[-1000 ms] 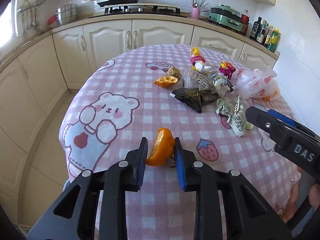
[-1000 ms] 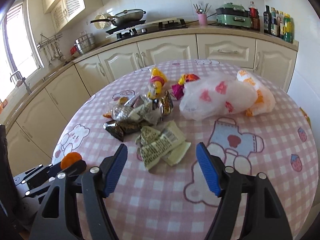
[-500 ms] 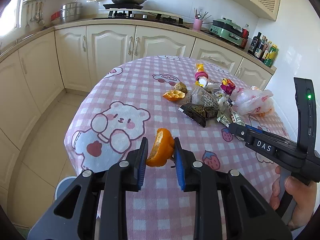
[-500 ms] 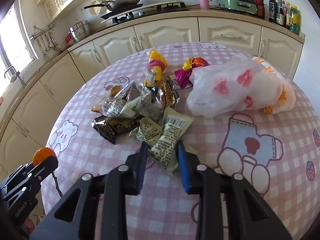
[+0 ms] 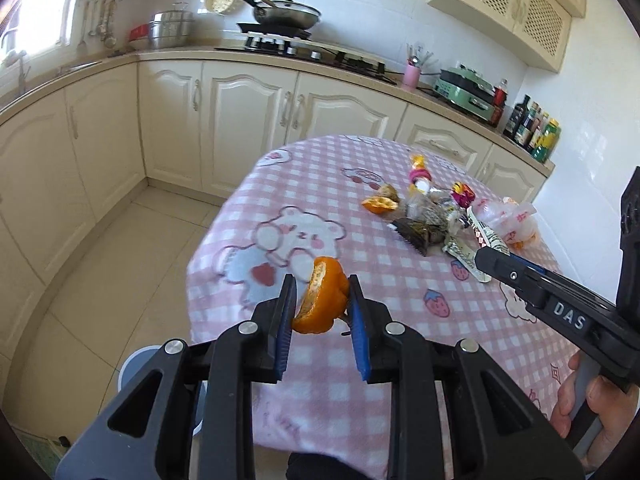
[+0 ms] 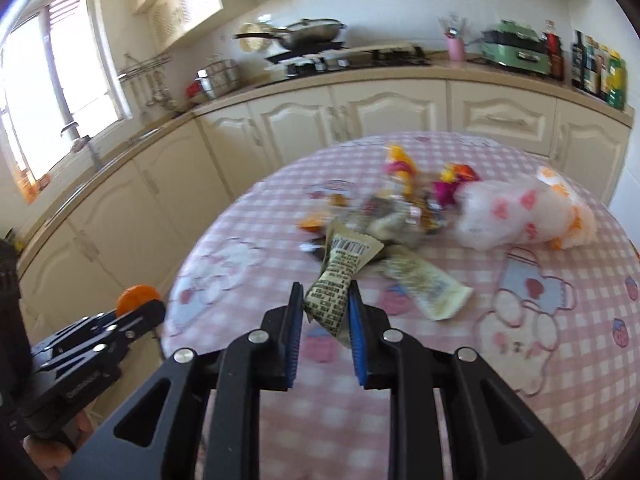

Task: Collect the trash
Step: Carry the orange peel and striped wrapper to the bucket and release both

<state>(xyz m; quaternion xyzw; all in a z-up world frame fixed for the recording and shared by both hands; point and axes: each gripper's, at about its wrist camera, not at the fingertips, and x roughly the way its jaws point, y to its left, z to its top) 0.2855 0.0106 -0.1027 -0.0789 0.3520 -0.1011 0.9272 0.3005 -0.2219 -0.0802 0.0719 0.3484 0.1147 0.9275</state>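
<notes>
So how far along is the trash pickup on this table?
Nothing shows as binned yet. In hand: the left gripper grips an orange peel; the right gripper's jaws are closing on a wrapper. Left on the table: a wrapper pile, another peel and a plastic bag.

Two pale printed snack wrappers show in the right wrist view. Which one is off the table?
The crumpled printed wrapper pinched in the closing right gripper. The other pale wrapper lies flat on the tablecloth.

We see a round table (image 5: 360,184) under pink checked cloth, bearing crumpled snack wrappers (image 5: 424,220), an orange peel (image 5: 378,204) and a white plastic bag (image 6: 516,216).
</notes>
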